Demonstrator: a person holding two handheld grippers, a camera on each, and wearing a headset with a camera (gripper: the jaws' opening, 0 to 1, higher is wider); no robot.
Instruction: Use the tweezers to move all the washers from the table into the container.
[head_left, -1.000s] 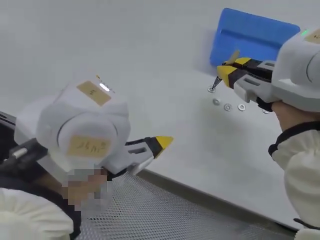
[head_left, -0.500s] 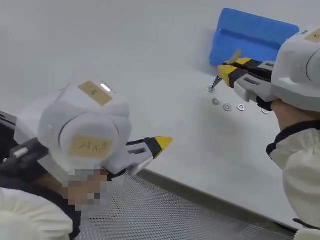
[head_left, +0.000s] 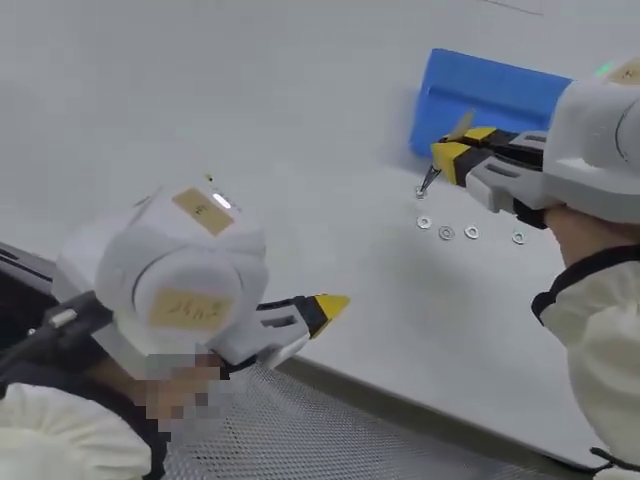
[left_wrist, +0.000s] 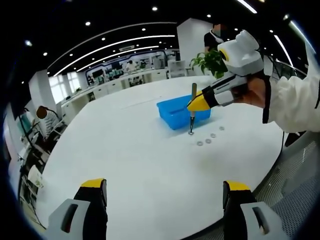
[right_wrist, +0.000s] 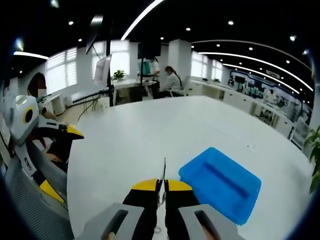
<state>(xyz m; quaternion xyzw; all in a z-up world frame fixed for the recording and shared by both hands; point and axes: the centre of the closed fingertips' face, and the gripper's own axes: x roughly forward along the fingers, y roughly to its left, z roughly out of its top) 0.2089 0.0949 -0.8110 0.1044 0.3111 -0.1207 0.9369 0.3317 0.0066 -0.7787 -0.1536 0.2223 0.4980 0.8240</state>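
Right tool: jaws were pinched narrow on the upper end of the tweezers, whose tips pointed down at the table, just in front of the container.
Left tool: jaws stood wide and held nothing, near the table's front edge and well apart from the work.
Washers: four lay in a loose row on the table, just beside the tweezer tips; whether the tips gripped another was too small to tell.
Container: blue, close behind the row.
Risk: a flat washer would likely slip from the fine tips during the lift, fall short of the container and roll off.
Cause: an off-centre pinch, or the tweezers twisting in the jaws.
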